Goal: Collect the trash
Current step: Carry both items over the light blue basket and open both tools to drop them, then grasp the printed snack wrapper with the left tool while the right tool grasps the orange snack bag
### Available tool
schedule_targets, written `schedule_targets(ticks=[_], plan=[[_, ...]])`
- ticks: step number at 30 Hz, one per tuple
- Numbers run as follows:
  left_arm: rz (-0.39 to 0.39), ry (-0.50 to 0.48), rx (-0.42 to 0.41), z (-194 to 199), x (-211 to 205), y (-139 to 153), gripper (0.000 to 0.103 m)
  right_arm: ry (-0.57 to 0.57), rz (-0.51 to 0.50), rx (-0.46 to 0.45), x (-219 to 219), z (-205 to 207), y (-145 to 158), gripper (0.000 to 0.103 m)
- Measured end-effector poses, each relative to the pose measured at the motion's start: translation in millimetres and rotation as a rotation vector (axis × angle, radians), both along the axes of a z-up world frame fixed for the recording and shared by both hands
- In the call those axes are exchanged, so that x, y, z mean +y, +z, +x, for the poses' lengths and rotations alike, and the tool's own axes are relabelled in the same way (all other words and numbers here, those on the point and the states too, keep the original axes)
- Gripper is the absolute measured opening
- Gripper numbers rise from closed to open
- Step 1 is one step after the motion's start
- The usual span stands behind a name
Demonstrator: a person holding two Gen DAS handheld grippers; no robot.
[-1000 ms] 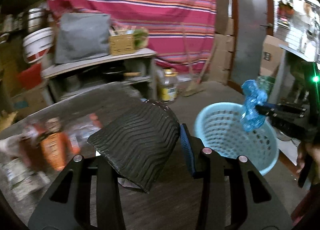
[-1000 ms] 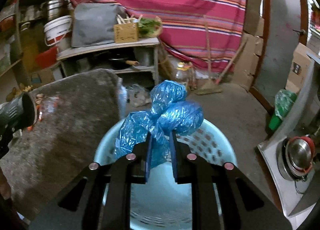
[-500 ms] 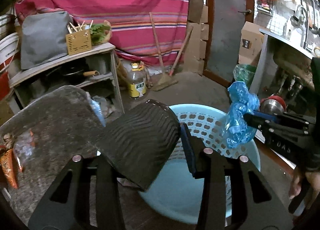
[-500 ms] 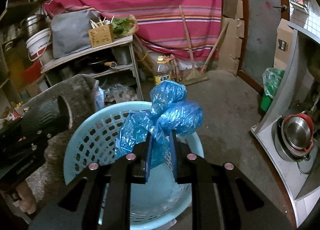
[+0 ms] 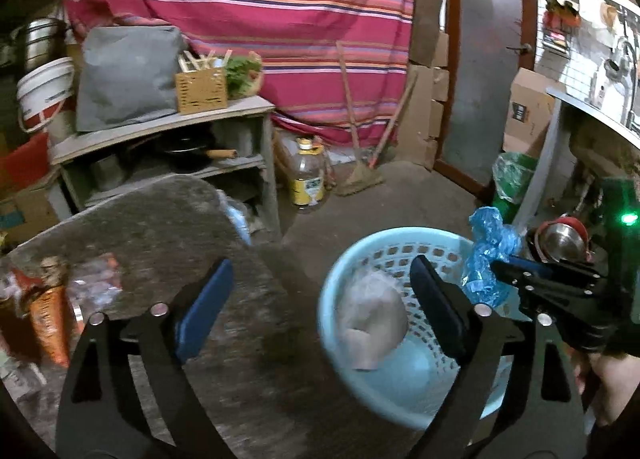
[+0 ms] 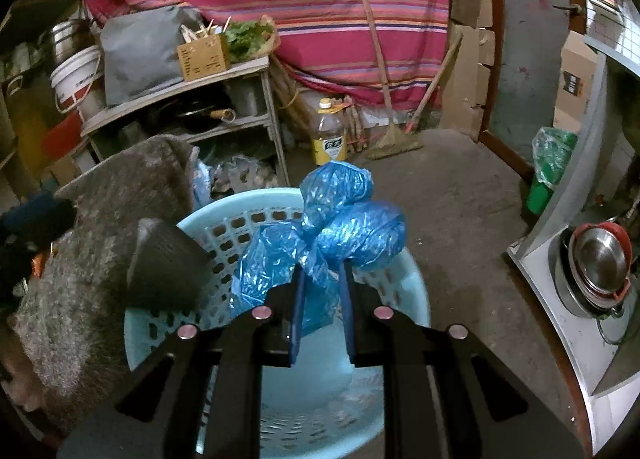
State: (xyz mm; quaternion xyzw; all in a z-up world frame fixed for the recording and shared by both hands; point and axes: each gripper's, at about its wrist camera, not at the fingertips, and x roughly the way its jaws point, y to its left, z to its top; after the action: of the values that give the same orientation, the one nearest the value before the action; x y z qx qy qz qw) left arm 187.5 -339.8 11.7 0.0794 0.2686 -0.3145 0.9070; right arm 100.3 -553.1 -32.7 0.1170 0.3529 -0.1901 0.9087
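A light blue perforated basket (image 5: 400, 243) stands on the floor beside the table; it also shows in the right wrist view (image 6: 248, 227). My left gripper (image 5: 320, 291) is open and empty above the basket's left rim. A dark ribbed piece of trash (image 6: 164, 263) is at the basket's left rim, blurred pale in the left wrist view (image 5: 372, 315). My right gripper (image 6: 322, 287) is shut on a crumpled blue plastic bag (image 6: 328, 227) over the basket; the bag also shows in the left wrist view (image 5: 486, 259).
A grey rough table (image 5: 160, 227) lies left of the basket, with orange wrappers (image 5: 48, 315) on its left part. A shelf unit (image 5: 168, 147), an oil bottle (image 5: 306, 179), a broom (image 5: 360, 171) and a green bin (image 6: 548, 175) stand behind. Steel pots (image 6: 600, 263) sit at right.
My left gripper has opened and let go of the dark ribbed piece, which has dropped to the basket. The right gripper still holds the blue bag over the basket.
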Motion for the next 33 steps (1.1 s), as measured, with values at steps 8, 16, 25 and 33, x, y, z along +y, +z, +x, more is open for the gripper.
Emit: schedule_targets(ticks=[8,16,25,33], plan=[[0.029,0.114,-0.042,-3.8,80.5,6.5,0.094,-0.051,-0.012,0.051,19.5,21.8,-6.2,0.077],[0.083,0.262,-0.085,-2.6,175.5,6.8,0.097,-0.067,-0.043,0.019,60.2,32.6,6.0,0.087],[0.083,0.46,-0.068,24.2,277.7,-1.1,0.097,0.028,-0.07,-0.069,144.5,62.1,22.3,0.094],[0.072,0.559,-0.01,44.1,342.7,-18.3,0.097,0.073,-0.126,-0.053,200.2,90.3,19.5,0.095]])
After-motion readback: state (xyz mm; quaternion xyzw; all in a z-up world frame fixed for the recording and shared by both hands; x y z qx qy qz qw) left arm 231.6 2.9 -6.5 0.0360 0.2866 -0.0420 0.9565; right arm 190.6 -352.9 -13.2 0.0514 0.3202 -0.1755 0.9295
